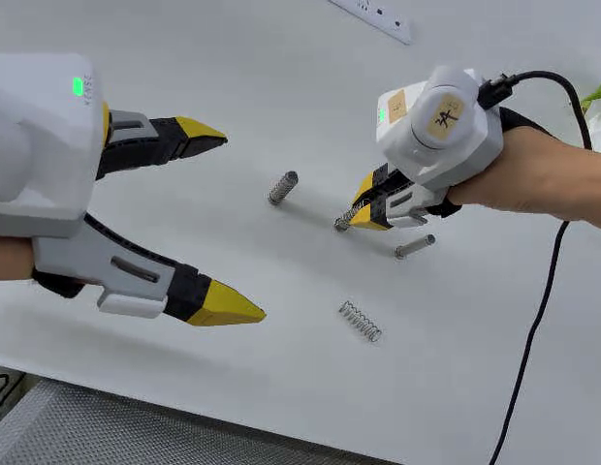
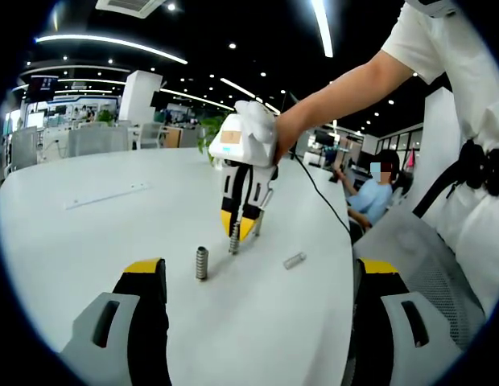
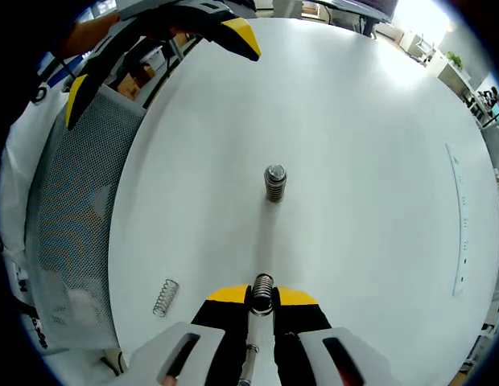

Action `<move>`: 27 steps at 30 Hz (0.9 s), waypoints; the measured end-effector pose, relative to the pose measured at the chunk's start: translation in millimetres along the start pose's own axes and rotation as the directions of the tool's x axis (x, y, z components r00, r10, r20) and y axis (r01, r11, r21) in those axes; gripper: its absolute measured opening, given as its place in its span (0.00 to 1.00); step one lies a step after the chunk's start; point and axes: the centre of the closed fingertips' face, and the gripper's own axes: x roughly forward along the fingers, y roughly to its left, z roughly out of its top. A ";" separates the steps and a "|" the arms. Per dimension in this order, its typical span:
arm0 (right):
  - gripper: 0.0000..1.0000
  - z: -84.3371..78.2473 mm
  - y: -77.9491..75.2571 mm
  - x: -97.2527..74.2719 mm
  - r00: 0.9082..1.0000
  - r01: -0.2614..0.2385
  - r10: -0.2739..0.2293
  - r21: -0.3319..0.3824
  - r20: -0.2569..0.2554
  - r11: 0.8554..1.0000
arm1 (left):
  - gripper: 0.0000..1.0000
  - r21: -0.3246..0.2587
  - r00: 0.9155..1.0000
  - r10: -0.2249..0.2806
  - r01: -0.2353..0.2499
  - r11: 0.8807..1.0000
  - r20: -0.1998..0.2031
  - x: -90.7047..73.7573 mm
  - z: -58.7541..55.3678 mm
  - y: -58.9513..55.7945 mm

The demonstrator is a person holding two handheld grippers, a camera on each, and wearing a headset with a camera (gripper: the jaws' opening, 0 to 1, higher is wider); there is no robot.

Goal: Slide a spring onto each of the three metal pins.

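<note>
Left gripper (image 1: 242, 228) nearest, jaws wide apart, holding nothing. Loose silver coil spring (image 1: 360, 321) lying on white table (image 1: 184, 58). Right gripper (image 1: 363, 215) clamped on spring-covered grey metal pin (image 1: 345, 220), bare metal pin (image 1: 415, 246) just beside. Farther out, second spring-wrapped pin (image 1: 282, 187), standing on its own.

White table (image 1: 281, 77) carries loose spring (image 1: 360, 321), spring-covered pin (image 1: 283, 187), lying pin (image 1: 415, 246).

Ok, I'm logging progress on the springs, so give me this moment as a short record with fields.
left gripper: open, holding nothing
right gripper: shut on held pin
held pin: spring on its end
standing pin: upright on table, spring on it
bare pin: lying on table, no spring
loose spring: lying on table
</note>
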 end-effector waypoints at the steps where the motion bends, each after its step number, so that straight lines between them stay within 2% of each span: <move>1: 0.07 0.0 0.4 0.5 1.000 0.001 -0.001 -0.001 -0.001 1.000 | 0.97 0.000 1.000 0.000 0.000 1.000 0.001 -0.4 -0.1 0.0; 27: 0.10 1.4 2.7 8.9 1.000 0.005 -0.005 -0.010 -0.006 1.000 | 0.96 -0.003 1.000 -0.001 0.001 1.000 -0.002 -2.1 -2.9 1.6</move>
